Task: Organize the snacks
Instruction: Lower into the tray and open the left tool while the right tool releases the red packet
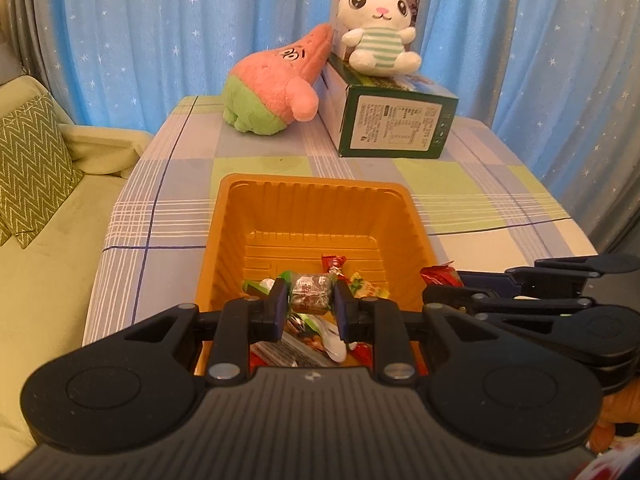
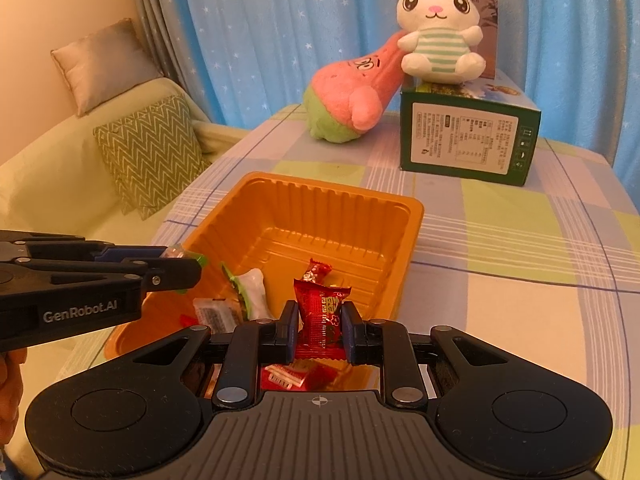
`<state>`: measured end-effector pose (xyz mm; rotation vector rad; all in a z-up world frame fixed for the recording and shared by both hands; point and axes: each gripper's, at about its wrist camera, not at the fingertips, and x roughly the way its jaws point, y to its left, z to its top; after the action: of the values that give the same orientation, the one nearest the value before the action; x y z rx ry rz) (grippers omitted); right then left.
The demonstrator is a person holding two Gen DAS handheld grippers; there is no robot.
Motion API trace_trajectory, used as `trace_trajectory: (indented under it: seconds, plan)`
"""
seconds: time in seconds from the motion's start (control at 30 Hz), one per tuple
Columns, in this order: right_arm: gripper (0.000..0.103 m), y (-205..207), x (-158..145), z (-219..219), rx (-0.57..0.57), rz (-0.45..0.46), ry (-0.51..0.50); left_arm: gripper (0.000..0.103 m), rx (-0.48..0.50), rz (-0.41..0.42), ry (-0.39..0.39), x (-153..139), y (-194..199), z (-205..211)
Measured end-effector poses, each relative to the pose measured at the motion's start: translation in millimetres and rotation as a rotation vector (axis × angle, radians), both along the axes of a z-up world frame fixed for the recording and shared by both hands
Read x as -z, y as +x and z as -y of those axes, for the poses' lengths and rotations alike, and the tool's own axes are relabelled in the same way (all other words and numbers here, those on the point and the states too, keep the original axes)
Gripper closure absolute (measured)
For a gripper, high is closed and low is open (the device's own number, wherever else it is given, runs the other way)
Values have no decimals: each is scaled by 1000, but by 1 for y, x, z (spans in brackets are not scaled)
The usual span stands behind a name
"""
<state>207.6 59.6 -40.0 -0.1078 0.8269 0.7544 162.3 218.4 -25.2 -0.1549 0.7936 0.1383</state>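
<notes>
Two tongs over the orange tray (image 2: 404, 236): left tongs (image 1: 311, 298) clamped on a crosswise brown candy (image 1: 311, 294), right tongs (image 2: 319, 322) on an upright red packet (image 2: 322, 320).

- Orange tray (image 2: 404, 216): thin moulded plastic, ribbed walls, slightly glossy.
- Red candy wrapper (image 2: 322, 320): shiny crinkled foil-like film.
- Tablecloth (image 1: 480, 200): matt woven checked cloth.
- Rabbit toy (image 1: 376, 28) and pink star toy (image 1: 276, 80): fuzzy plush.
- Green box (image 2: 464, 136): printed cardboard, smooth.
- Right gripper (image 2: 320, 332): matt black plastic, metal rivets.
</notes>
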Motion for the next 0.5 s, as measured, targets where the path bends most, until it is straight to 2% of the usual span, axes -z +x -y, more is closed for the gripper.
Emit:
trace_trajectory:
  seconds: [0.1,0.13,0.17,0.2,0.4,0.5]
  plan:
    - [80,5,6,-2,2,-13,-4,80,-1,-14,11,7,10,-3]
    - [80,6,8,-3,1,-17,-6,76,-3,-16,13,9,13,-3]
    - [80,7,9,-4,1,-20,-7,67,-2,-21,15,11,16,-5]
    - [80,8,11,-4,1,-24,-8,65,0,-22,19,12,16,-5]
    - [80,10,14,-5,4,-37,-1,61,4,-21,31,13,11,-8]
    - [80,11,13,-6,4,-38,4,55,3,-22,34,12,5,-10]
